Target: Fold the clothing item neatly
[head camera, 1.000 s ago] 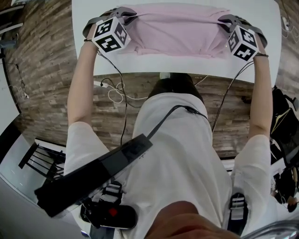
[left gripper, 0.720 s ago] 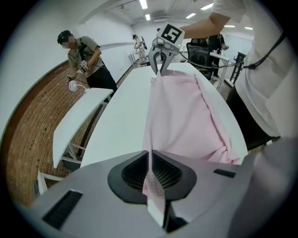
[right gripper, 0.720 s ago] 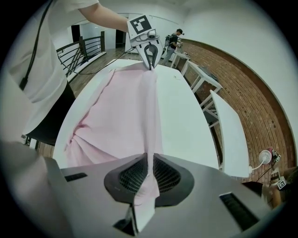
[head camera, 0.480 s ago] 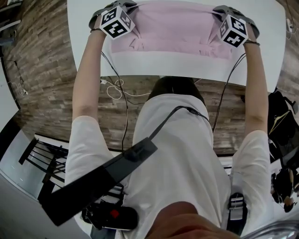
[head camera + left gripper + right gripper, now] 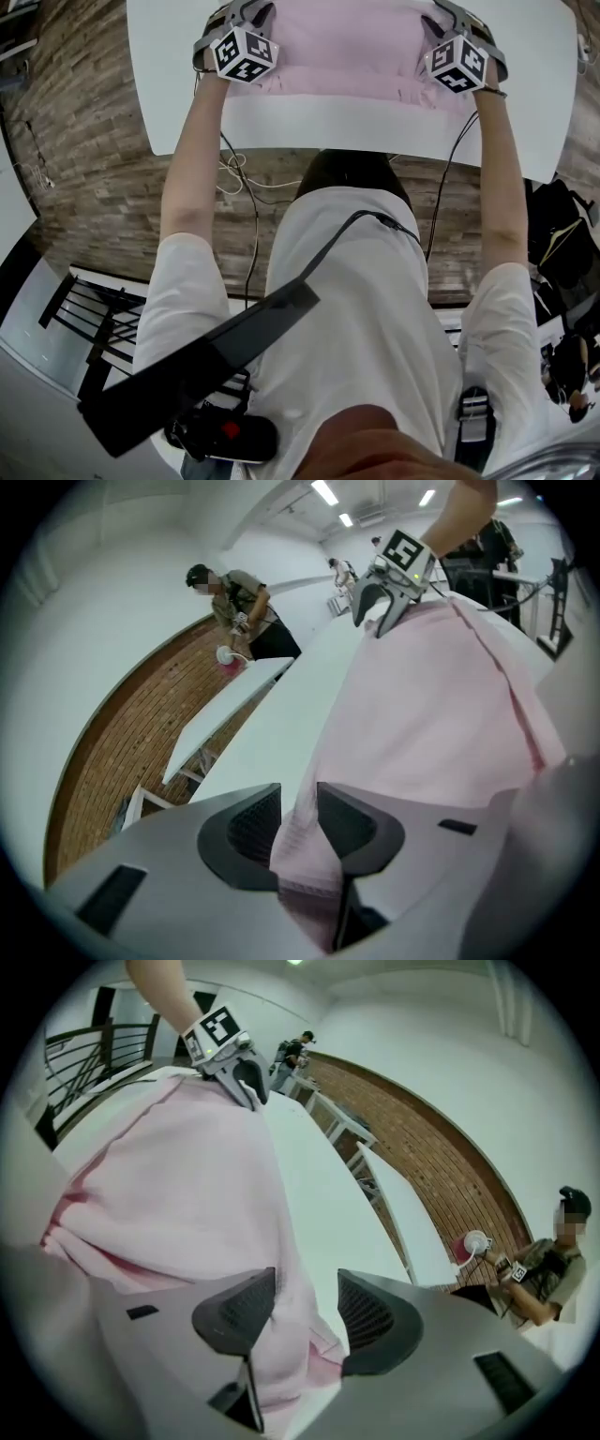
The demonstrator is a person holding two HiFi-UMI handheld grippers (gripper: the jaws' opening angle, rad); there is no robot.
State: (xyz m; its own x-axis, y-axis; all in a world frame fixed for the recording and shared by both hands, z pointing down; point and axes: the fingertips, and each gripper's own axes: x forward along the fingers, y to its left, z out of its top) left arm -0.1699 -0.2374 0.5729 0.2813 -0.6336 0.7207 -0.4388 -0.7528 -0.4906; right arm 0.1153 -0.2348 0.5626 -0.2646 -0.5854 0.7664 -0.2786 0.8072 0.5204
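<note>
Pink fabric garment (image 5: 349, 42): lies flat across far side of white bench (image 5: 328, 122). Left gripper (image 5: 298, 803), right gripper (image 5: 307, 1288): jaws just opened, cloth edge slack between them. Step, apparently: releasing a fold. Next, likely: withdraw without dragging cloth, then regrip.

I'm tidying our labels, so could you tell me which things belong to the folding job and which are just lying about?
Job: pink garment; white table; left tongs and right tongs, jaws just opening, cloth between them.
Lying about: cables on the floor; black bag.
</note>
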